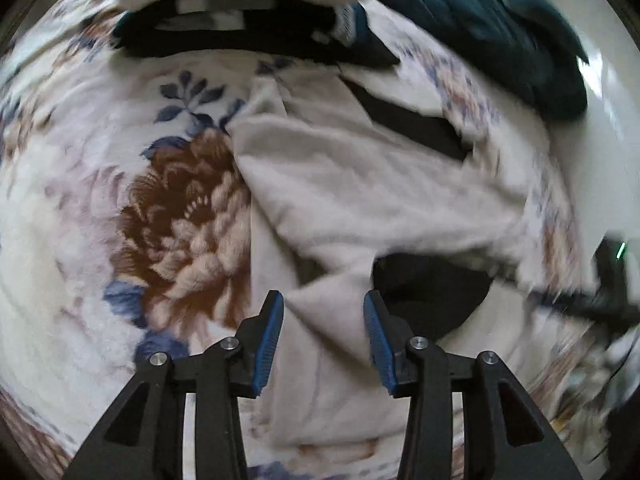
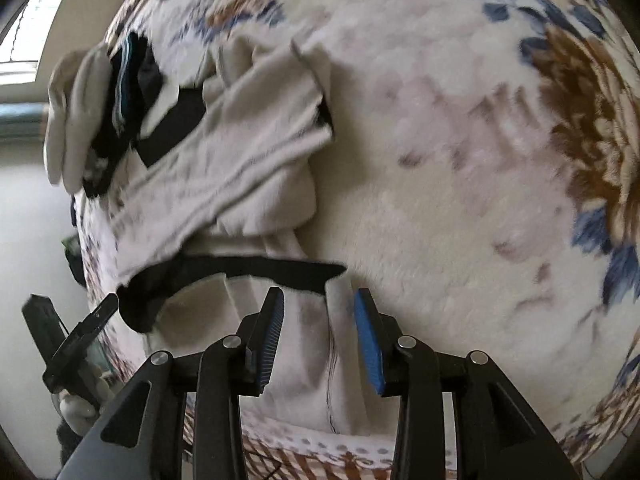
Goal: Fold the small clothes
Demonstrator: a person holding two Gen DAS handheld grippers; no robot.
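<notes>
A crumpled cream garment (image 1: pixel 360 184) with black trim lies on a floral blanket (image 1: pixel 80 216). Its black-edged opening (image 1: pixel 432 292) sits just right of my left gripper (image 1: pixel 323 300), which is open and low over the cloth with a fold between its blue pads (image 1: pixel 270 340). In the right wrist view the same garment (image 2: pixel 240 160) stretches away to the upper left, its black band (image 2: pixel 248 270) just ahead of my right gripper (image 2: pixel 319 298). That gripper is open with a cloth edge between its pads. The left gripper (image 2: pixel 76 340) shows at lower left.
A stack of folded clothes (image 1: pixel 240 12), white on top and dark below, lies at the far side; it also shows in the right wrist view (image 2: pixel 92 120). A dark teal garment (image 1: pixel 500 28) lies at the upper right. The blanket's edge drops to pale floor (image 2: pixel 32 240).
</notes>
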